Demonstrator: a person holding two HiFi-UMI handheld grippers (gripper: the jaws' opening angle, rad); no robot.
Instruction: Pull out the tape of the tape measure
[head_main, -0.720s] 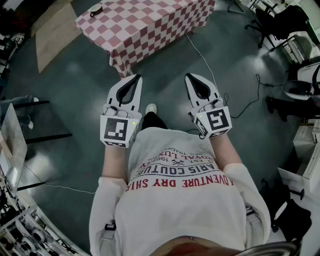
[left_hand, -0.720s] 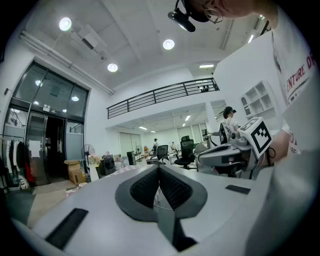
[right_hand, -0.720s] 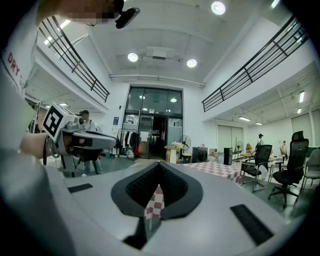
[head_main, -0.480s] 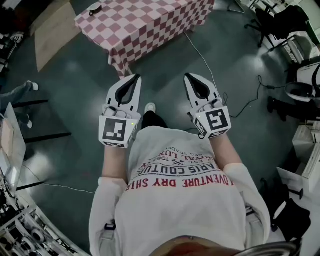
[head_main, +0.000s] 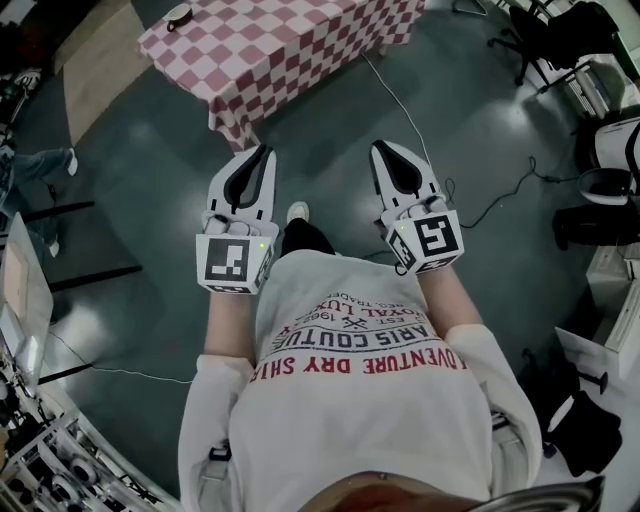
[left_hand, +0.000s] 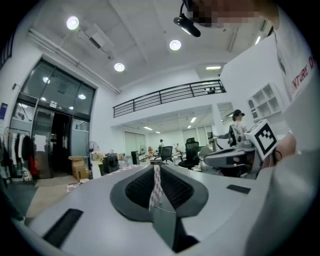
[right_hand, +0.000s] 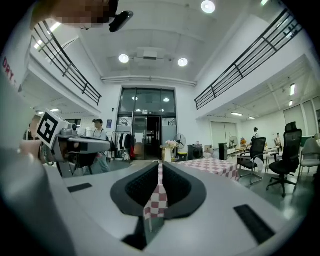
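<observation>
A table with a red-and-white checked cloth (head_main: 290, 50) stands ahead of me on the grey floor. A small round dark object (head_main: 180, 14), too small to identify, lies at its far left corner. I hold both grippers side by side at chest height, short of the table. My left gripper (head_main: 262, 152) is shut and empty, and its own view shows the jaws (left_hand: 156, 167) pressed together. My right gripper (head_main: 385, 148) is also shut with nothing in it; the right gripper view looks past its tips (right_hand: 160, 164) to the checked table (right_hand: 215, 166).
A cable (head_main: 420, 130) runs across the floor from the table to the right. Office chairs (head_main: 545, 40) stand at the back right. Another person's leg (head_main: 30, 165) shows at the left edge. Racks and equipment line the lower left and right sides.
The table has slid up and left in the head view. Both grippers keep their places in front of the chest and stay shut. The leg at the left appeared and moved.
</observation>
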